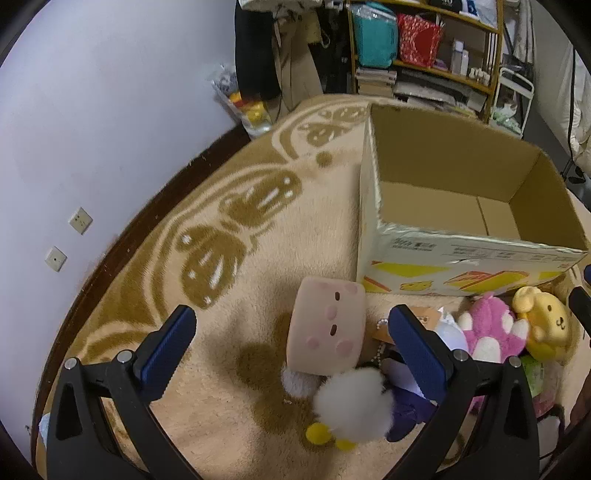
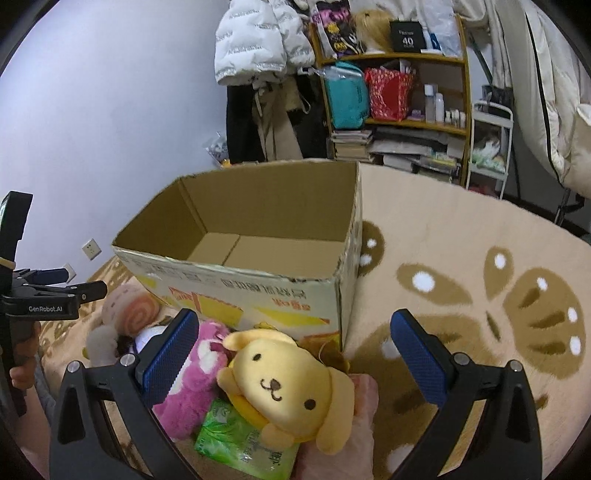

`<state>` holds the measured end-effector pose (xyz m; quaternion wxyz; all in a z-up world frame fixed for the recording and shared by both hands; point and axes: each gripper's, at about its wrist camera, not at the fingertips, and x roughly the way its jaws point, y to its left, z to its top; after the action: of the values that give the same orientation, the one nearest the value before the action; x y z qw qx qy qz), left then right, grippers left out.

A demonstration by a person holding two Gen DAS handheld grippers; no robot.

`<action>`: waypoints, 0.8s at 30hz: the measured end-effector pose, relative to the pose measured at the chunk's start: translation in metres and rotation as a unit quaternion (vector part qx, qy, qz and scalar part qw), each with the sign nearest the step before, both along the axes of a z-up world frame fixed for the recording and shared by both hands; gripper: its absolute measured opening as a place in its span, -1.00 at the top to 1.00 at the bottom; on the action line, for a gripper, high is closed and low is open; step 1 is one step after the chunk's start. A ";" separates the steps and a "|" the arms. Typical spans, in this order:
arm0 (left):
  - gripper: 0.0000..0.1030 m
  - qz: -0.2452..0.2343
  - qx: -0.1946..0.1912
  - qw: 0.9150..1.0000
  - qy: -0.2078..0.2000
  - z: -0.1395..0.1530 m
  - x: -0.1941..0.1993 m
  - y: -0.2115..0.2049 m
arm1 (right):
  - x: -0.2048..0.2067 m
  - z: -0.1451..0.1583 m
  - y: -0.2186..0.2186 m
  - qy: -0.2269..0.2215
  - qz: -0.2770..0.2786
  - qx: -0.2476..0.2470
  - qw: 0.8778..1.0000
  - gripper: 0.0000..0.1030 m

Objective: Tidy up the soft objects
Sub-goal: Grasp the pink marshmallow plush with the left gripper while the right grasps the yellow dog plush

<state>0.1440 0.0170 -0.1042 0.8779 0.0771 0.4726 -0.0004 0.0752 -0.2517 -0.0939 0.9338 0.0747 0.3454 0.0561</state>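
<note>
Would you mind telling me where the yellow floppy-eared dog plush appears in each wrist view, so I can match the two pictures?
Left wrist view: the yellow floppy-eared dog plush sits at the far right edge, beside the pink fuzzy plush.
Right wrist view: it lies bottom centre, between the open right gripper fingers.
Shared landmark: the open cardboard box, just behind the plush in both.

left gripper (image 2: 55, 291): "GenRobot.AI" | black sign (image 2: 407, 36): "40" (box print unreadable)
</note>
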 end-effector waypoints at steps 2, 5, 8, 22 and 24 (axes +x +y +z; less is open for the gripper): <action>-1.00 0.005 -0.004 1.000 0.009 -0.006 0.006 0.002 | 0.002 -0.005 -0.002 0.007 -0.003 0.004 1.000 -1.00; -1.00 0.009 -0.005 1.000 0.018 -0.016 0.012 0.003 | 0.006 -0.012 -0.006 0.017 -0.008 0.008 1.000 -1.00; -1.00 0.015 -0.003 0.999 0.036 -0.029 0.019 0.004 | 0.010 -0.020 -0.010 0.028 -0.011 0.015 0.999 -1.00; -0.98 0.007 0.006 0.997 0.073 -0.052 0.031 -0.001 | 0.019 -0.047 0.003 0.086 0.010 0.006 0.996 -1.00; -0.82 0.007 0.001 0.997 0.075 -0.053 0.031 -0.002 | 0.019 -0.050 0.002 0.091 0.011 0.013 0.996 -0.90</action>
<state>0.1754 0.0153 -0.1567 0.8398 0.0741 0.5379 0.0001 0.0947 -0.2501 -0.1439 0.8969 0.0883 0.4287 0.0636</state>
